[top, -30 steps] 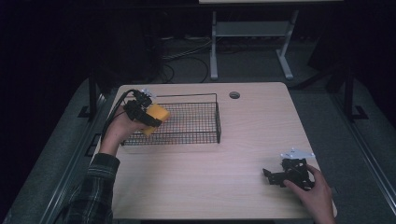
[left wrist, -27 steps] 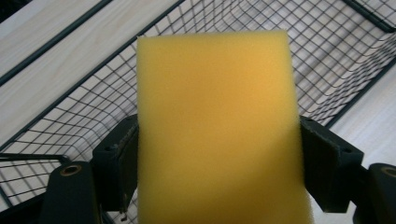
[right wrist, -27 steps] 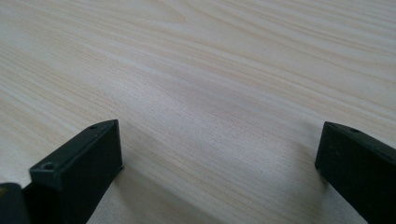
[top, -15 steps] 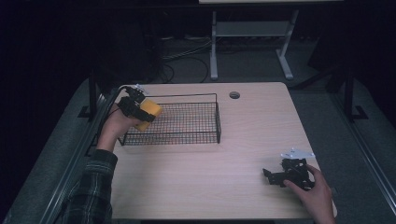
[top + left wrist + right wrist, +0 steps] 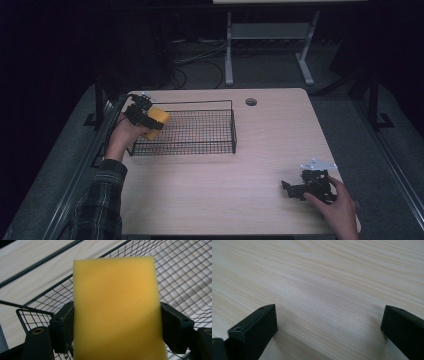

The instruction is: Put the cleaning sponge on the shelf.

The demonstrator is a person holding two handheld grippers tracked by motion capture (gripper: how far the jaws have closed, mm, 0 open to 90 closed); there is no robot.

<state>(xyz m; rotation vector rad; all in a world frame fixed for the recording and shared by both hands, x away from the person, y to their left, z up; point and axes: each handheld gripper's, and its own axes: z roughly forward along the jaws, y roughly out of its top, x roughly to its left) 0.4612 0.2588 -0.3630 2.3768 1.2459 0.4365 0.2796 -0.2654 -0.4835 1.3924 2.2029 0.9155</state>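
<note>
The left tool (image 5: 150, 121) grips a yellow sponge (image 5: 116, 310) between its pads, held over the left end of a black wire basket (image 5: 220, 145) on the tabletop (image 5: 225, 190). The right tool (image 5: 292, 188) rests near the tabletop's right front corner, jaws wide apart around bare wood.

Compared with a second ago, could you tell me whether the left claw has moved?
Yes. The left claw, shut on the yellow sponge, has shifted left against the wire basket, from above the mesh floor to the basket's left edge.
</note>
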